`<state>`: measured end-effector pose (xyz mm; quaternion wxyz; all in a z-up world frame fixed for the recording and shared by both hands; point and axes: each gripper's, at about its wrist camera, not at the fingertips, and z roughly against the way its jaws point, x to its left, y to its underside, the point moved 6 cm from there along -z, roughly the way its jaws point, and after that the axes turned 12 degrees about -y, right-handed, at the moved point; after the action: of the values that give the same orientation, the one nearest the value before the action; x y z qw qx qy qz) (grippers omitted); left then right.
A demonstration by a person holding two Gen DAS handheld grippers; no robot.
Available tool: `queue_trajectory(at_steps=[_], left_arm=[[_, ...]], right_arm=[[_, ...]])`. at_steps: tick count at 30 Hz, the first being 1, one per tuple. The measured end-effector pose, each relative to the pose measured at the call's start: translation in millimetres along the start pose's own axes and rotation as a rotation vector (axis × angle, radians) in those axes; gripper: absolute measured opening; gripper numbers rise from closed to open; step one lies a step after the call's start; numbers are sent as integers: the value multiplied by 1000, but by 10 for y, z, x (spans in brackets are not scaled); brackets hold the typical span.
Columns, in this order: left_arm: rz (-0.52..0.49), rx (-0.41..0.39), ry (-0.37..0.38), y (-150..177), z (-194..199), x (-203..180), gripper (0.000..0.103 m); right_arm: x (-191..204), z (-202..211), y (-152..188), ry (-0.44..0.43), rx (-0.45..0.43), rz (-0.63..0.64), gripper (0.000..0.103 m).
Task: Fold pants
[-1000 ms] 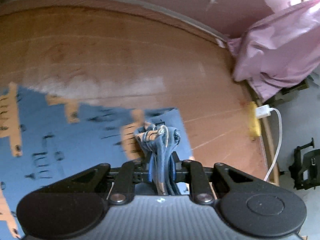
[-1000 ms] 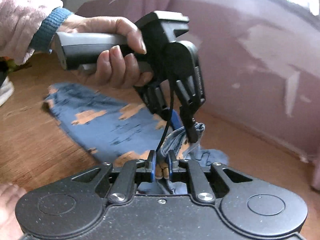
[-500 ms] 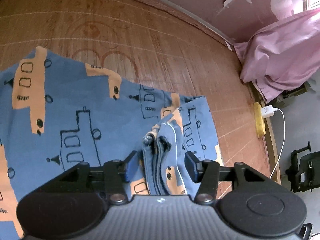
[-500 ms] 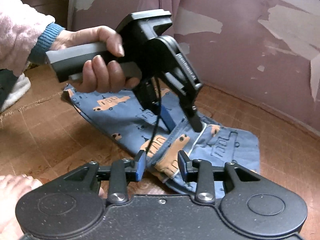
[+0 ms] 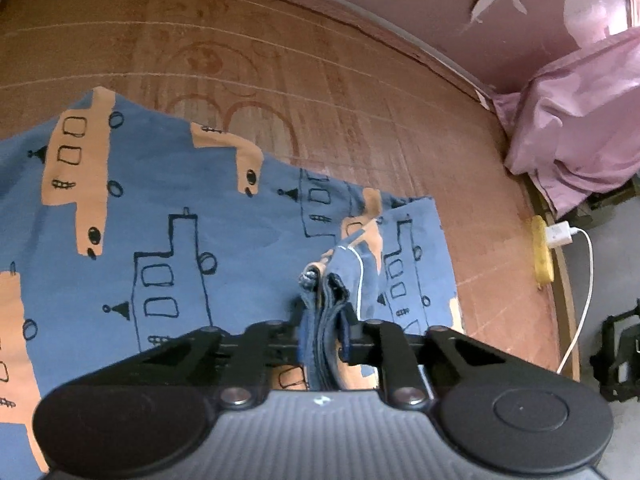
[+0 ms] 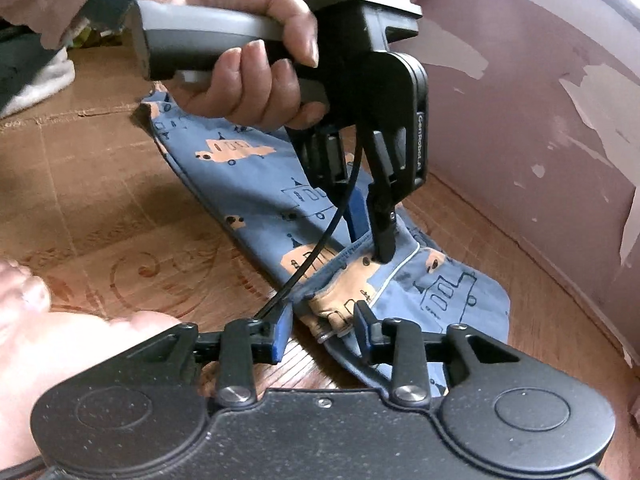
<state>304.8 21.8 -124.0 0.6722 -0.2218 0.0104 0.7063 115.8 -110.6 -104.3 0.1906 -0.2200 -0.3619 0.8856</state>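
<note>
Blue printed pants [image 5: 160, 216] lie flat on the wooden floor [image 5: 320, 92]; left hand-held gripper [image 5: 324, 328] pinches the bunched hem, right hand-held gripper [image 6: 320, 330] gapes around it. Release gently, avoiding dragging the fold.

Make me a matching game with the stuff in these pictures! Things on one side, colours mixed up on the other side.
Things:
1. pants
2. curtain
3. charger plug
4. power strip

Colours:
A. yellow
B. blue with orange patches
C. white
D. pink

Pairs: 1-B, 2-D, 3-C, 4-A
</note>
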Motion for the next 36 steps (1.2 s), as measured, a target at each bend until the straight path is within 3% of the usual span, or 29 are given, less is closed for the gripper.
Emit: queue_trajectory(at_steps=[2,4,6,11,18,29,31,36], left_arm=[[-7,-16,-9,15,11,-21,13],[-18,-28,-27,24,30,-46,11],[-4,-32,-27,26,51,-58,11],[-5,-51,-10,-34,178,-84,10],[-50,-67,-43,-130,470,-11,10],[-21,-97,-100,-76,739,579,10],[-9,-107,-110,-67,780,687,10],[15,-113,-118,-36,822,911,10]], right_arm=[[-13,-32,2,-4,6,-1,27],[-17,-40,-2,4,5,-6,14],[-29,-12,-21,7,-7,-13,11],[-78,81,-146,21,-35,-31,9],[-61,98,-486,-7,-72,-32,9],[262,-261,-933,-132,-67,58,9],[337,-321,-1012,-157,-71,66,0],[560,-476,-1144,-208,-72,116,0]])
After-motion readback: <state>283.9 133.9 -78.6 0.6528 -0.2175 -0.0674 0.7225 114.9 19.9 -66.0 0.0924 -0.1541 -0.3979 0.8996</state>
